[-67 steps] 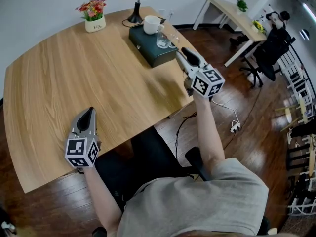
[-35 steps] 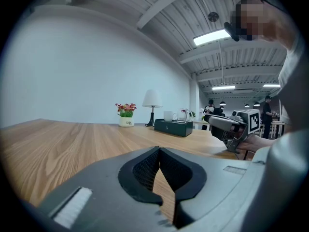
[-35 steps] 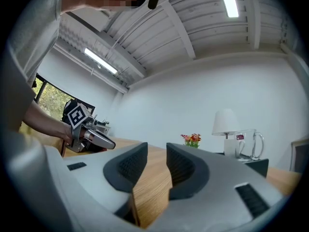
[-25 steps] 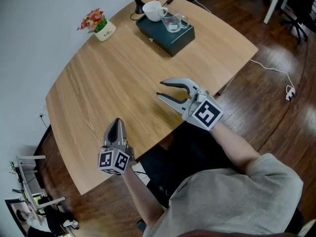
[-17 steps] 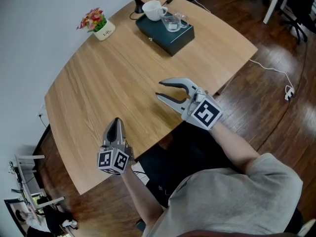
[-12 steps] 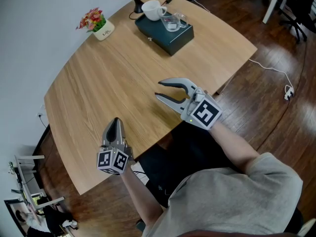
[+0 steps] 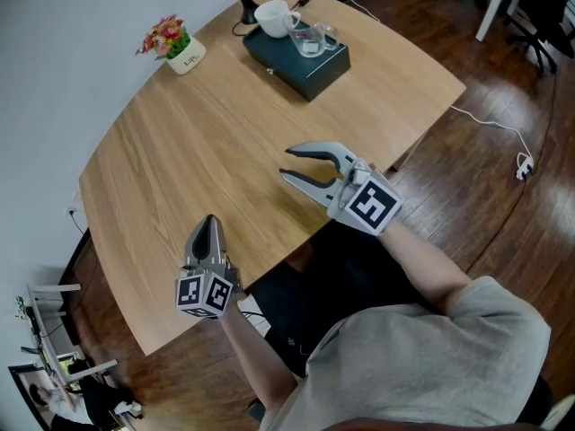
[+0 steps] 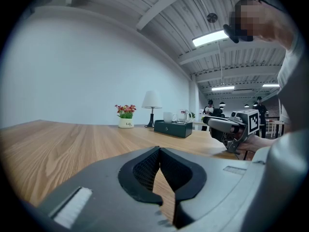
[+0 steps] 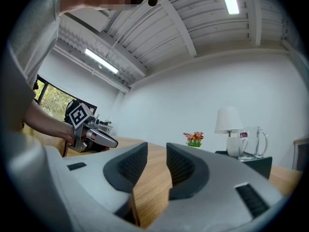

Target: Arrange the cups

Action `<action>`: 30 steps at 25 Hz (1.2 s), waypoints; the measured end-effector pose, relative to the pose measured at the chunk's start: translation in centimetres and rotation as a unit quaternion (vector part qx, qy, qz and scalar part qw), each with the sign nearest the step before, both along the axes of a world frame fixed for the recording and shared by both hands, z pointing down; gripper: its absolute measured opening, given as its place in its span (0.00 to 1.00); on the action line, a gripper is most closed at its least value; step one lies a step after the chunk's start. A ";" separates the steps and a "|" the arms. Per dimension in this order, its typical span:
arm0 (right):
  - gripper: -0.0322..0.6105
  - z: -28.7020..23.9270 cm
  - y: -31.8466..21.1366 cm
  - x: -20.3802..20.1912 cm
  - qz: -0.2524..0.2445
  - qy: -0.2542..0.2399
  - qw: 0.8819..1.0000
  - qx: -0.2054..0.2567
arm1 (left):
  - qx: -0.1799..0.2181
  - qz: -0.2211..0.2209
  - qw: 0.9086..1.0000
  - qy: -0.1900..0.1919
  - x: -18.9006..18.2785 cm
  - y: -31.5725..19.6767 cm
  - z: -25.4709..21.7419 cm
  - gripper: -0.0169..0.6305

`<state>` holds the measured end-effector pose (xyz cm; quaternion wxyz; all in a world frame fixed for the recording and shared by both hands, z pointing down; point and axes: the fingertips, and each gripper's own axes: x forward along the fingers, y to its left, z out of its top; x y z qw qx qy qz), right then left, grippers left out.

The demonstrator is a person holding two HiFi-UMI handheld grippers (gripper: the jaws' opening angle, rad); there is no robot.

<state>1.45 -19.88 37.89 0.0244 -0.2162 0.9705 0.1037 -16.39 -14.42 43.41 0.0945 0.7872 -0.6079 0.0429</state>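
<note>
At the near edge of the wooden table (image 7: pixel 180 151), we hold both grippers low over the boards, well apart from the cups. Our left gripper (image 7: pixel 212 224) points away from us across the table with its nose dipped a little. Its marker cube (image 7: pixel 205 293) sits at the rear, above our forearm. Its jaws are pressed together at the tips with nothing in them. Our right gripper (image 7: pixel 286 162) is rolled onto its side and held level, pointing toward the left of the head view, so both curved jaws show from above. They stand apart with a narrow gap, and only bare wood shows between them. Each gripper appears in the other's view, off to one side.

Black-and-white square patterns cover the cubes. Dark writing marks the white flower pot (image 7: pixel 184 57), too small for us to read, and a small tag on the glass cup (image 9: pixel 253 142) is equally illegible.

At the far end, beside the lamp (image 9: pixel 228 122), the white mug (image 7: pixel 273 16) and the glass cup stand upright, mouths up, side by side on a dark green box (image 7: pixel 304 61). The glass cup's handle sticks out to its right in the right gripper view. We cannot place the mug's handle with certainty.
</note>
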 end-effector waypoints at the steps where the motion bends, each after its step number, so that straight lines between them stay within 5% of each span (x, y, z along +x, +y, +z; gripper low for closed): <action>1: 0.23 0.0 0.0 0.0 0.000 0.000 1.000 -0.001 | 0.000 0.000 1.000 0.000 0.0 0.0 0.0 0.04; 30: 0.23 -0.1 -0.2 0.5 0.006 -0.005 1.000 -0.016 | 0.001 -0.003 1.000 -0.001 -0.2 0.1 -0.1 0.04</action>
